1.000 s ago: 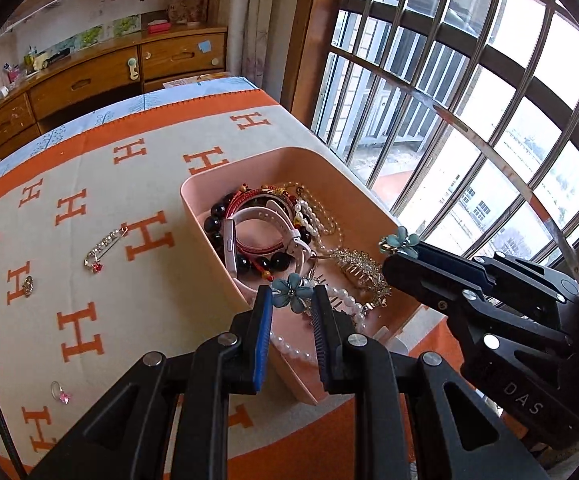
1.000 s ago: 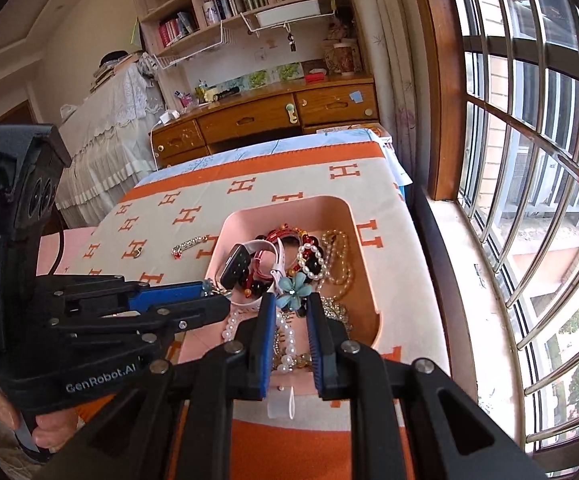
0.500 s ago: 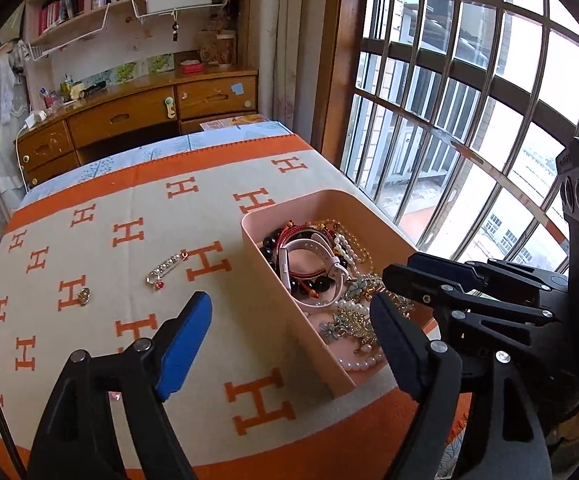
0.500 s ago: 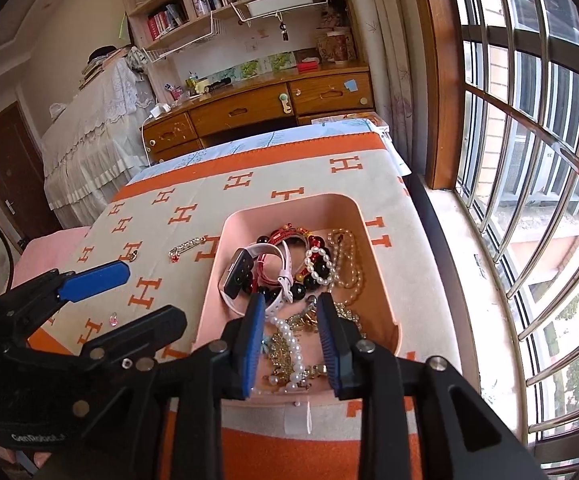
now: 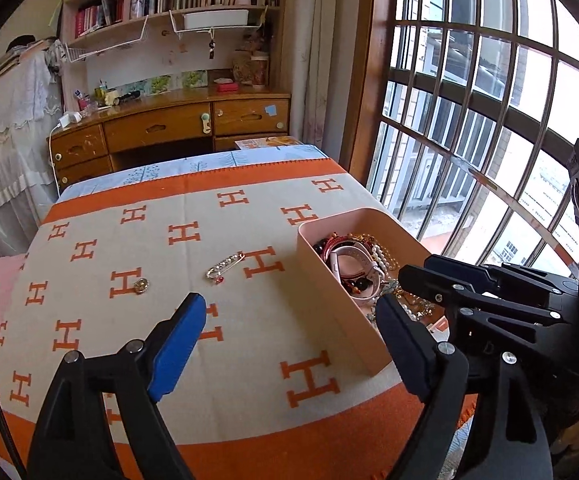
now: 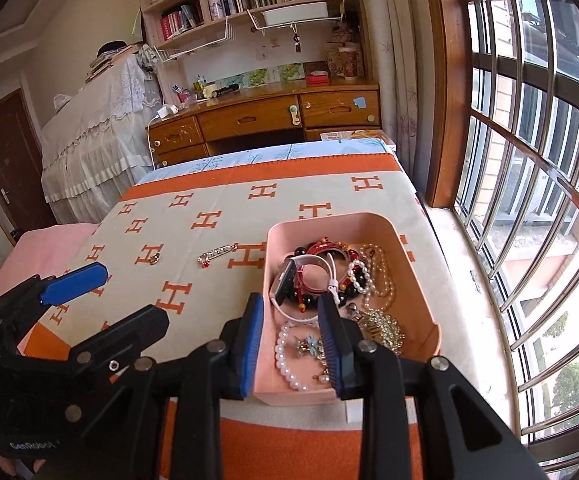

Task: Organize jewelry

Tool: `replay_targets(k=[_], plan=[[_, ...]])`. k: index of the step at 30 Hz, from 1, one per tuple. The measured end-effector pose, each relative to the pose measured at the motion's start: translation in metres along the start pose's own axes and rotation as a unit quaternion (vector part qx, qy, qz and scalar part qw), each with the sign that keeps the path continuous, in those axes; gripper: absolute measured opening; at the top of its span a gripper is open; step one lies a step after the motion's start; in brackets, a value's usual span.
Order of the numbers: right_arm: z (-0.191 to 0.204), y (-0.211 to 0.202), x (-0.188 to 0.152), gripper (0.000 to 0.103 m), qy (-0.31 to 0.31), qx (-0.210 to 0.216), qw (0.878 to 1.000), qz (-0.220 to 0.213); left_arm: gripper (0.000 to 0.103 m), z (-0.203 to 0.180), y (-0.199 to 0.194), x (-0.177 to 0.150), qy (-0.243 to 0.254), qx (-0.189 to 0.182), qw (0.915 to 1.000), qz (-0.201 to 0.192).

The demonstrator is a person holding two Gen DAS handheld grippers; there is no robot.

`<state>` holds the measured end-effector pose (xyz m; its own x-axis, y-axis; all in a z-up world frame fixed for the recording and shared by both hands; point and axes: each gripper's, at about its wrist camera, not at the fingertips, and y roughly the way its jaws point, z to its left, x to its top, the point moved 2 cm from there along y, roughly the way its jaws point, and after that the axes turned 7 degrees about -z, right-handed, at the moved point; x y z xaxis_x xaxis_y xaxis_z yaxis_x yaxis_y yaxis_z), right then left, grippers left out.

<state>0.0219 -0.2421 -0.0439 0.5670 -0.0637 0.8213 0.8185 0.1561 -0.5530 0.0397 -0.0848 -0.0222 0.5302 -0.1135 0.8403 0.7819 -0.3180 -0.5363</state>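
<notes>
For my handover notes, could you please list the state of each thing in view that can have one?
left gripper: open wide, empty, above the blanket.
right gripper: open, empty, over the tray's near end.
pink tray: open-topped, holding mixed jewelry.
pearl bracelet: lying in the tray.
flower hair clip: lying in the tray.
safety-pin brooch: loose on the blanket, outside the tray.
small ring: loose on the blanket.
</notes>
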Motion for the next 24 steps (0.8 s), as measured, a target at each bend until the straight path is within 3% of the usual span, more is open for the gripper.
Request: replay_targets(k=[11, 24], plan=[[0.042, 0.002, 0.009, 0.028, 0.001, 0.014, 1.000, -0.003, 0.086, 0.039, -0.027, -0.002, -0.020, 0.028, 0.9992, -0.019], [0.070, 0.019, 0.031, 0.028, 0.000, 0.030, 1.000, 0.000, 0.086, 0.094, -0.030, 0.022, -0.056, 0.060, 0.9964, -0.021]])
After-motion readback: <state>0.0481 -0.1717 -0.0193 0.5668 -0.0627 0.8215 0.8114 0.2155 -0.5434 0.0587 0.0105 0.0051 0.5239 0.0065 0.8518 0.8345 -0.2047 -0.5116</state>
